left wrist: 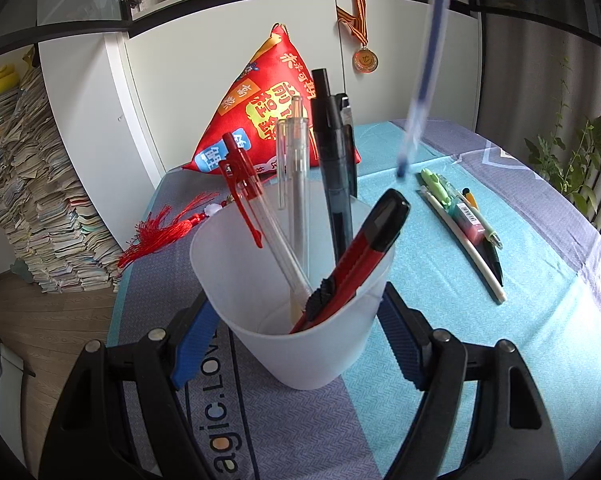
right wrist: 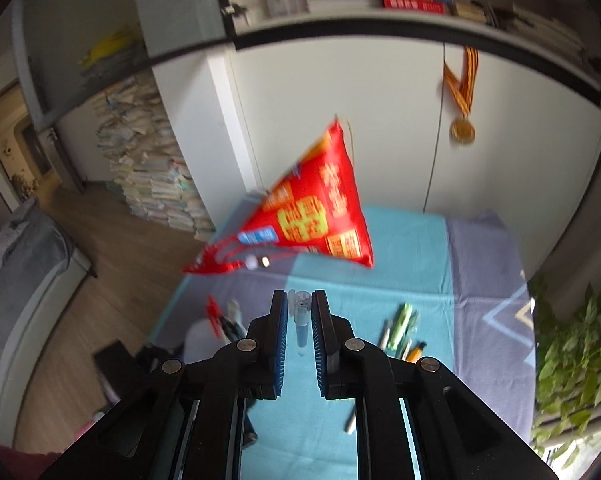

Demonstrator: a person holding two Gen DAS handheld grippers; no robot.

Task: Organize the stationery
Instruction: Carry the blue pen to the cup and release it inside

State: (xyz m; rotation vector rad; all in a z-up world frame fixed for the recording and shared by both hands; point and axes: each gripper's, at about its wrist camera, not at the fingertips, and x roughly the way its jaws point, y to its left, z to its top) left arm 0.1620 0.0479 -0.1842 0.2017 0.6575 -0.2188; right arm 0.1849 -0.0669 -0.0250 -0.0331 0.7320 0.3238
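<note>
My left gripper (left wrist: 298, 320) is shut on a frosted white cup (left wrist: 300, 340) standing on the table. In the cup are a red utility knife (left wrist: 352, 264), a red-clipped pen (left wrist: 246, 194), a clear pen (left wrist: 296, 168) and a black pen (left wrist: 332, 160). My right gripper (right wrist: 299, 304), high above the table, is shut on a blue pen (right wrist: 302, 320) that hangs tip down. In the left wrist view that blue pen (left wrist: 422, 80) appears blurred above and to the right of the cup. Several pens (left wrist: 464, 220) lie on the cloth at the right.
A red pyramid-shaped cushion (left wrist: 276, 108) with a tassel (left wrist: 160, 232) sits at the table's far edge. A medal (left wrist: 365, 60) hangs on the white cabinet behind. Stacked books (left wrist: 40, 208) stand on the floor at left, a plant (right wrist: 572, 360) at right.
</note>
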